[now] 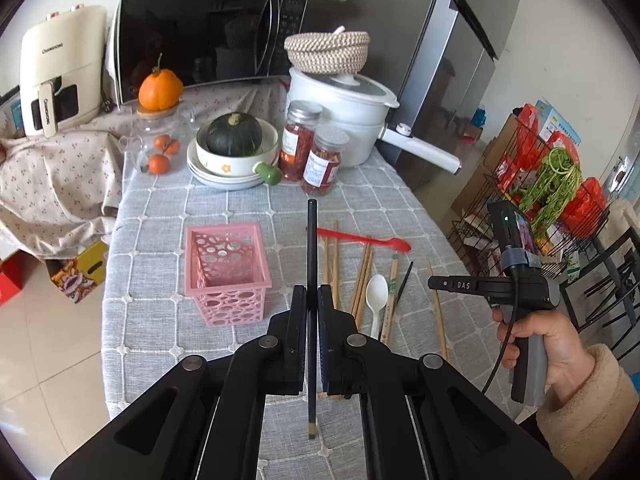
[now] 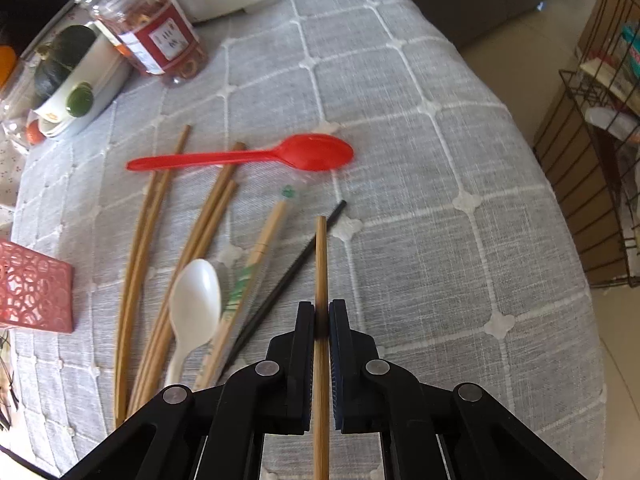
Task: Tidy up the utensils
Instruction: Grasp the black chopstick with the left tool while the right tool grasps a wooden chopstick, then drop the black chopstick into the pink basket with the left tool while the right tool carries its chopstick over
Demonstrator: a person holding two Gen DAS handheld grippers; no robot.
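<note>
Left wrist view: the left gripper (image 1: 312,300) has its fingers clamped on a black chopstick (image 1: 311,248), with the pink basket (image 1: 226,268) at ten o'clock on the checked surface (image 1: 168,208). Right wrist view: the right gripper (image 2: 321,316) clamps a wooden chopstick (image 2: 321,256); the red spoon (image 2: 248,156) lies at eleven o'clock, the white spoon (image 2: 194,304) at nine.

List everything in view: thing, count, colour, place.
Plastic lattice basket: 1, pink, table left.
Plastic spoons: red, white, among the chopsticks.
Loose bamboo chopsticks: several, tan, table centre.
Loose black chopstick: 1, beside the wrapped pair.
Wrapped chopstick pair: 1, tan.
Chili jars: 2, red contents, table back.
Squash: 1, dark green, in bowl.
White pot: 1, back.
Left gripper: shut on black chopstick.
Right gripper: shut on bamboo chopstick.
</note>
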